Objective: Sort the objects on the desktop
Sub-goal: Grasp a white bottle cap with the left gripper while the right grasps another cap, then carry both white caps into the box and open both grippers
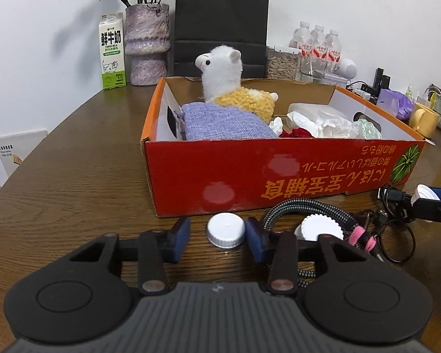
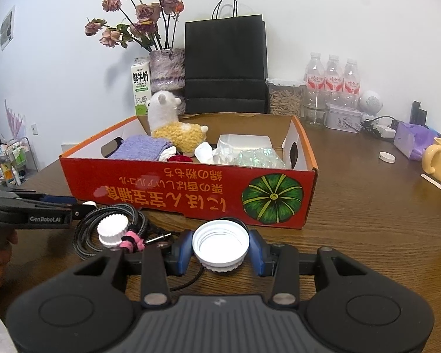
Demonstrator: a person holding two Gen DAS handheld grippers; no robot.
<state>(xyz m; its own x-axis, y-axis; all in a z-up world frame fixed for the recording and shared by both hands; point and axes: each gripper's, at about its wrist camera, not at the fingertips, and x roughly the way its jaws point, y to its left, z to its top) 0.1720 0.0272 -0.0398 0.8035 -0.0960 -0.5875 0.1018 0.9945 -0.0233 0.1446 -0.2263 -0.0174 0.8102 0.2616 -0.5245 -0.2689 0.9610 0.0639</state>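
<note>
Two grippers: both low over the wooden table [image 1: 73,176], in front of the red cardboard box [image 1: 279,173].
Left gripper [image 1: 217,234]: jaws around a closed white cap [image 1: 226,231] lying top up on the table; the right pad touches it, a gap shows at the left pad.
Cable coil [image 2: 108,220]: between the grippers, a ridged white cap [image 2: 112,229] on it.
Right gripper [image 2: 220,247]: pinching an open-side-up white cap [image 2: 220,242], both pads pressed on its rim.
Box contents: plush alpaca [image 2: 173,123], purple cloth [image 2: 141,147], crumpled wrappers.

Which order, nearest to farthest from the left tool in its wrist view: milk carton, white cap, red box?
1. white cap, on the table between the left tool's fingers.
2. red box, just beyond the cap.
3. milk carton, far left by the wall.
</note>
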